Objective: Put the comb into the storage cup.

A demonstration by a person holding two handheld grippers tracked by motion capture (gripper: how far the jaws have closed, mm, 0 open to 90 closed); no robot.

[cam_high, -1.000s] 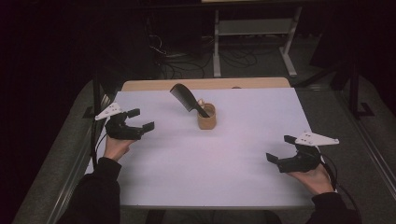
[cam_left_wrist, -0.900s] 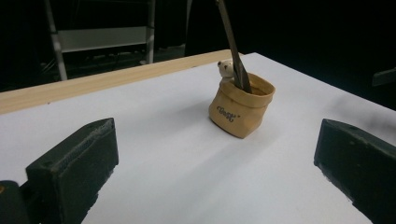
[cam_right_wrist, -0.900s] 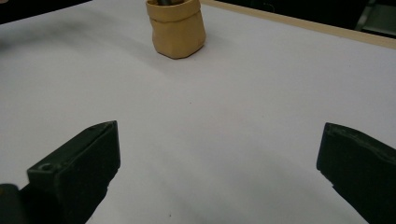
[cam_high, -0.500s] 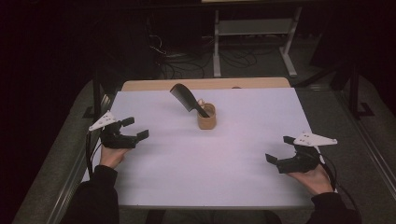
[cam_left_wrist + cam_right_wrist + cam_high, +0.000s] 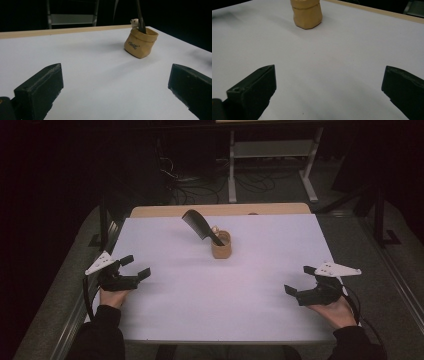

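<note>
Toward the far middle of the bench (image 5: 165,320) stands one small tan pouch (image 5: 221,246) with its rim rolled down, upright, and one black comb (image 5: 200,226) leaning out of it to the left, beside a small pale thing at the rim that we cannot identify. We hold the left hand-held gripper (image 5: 134,269) near the left edge and the right hand-held gripper (image 5: 300,280) near the right edge, both low over the white surface and well apart from the pouch. Each has its jaws spread wide and grips nothing. We count two grippers, one pouch, one comb.

We judge the pouch soft and light, and top-heavy with the tilted comb in it. A sideways knock on the comb could tip it over. Closing on the pouch wall alone might crumple it and spill the comb.
</note>
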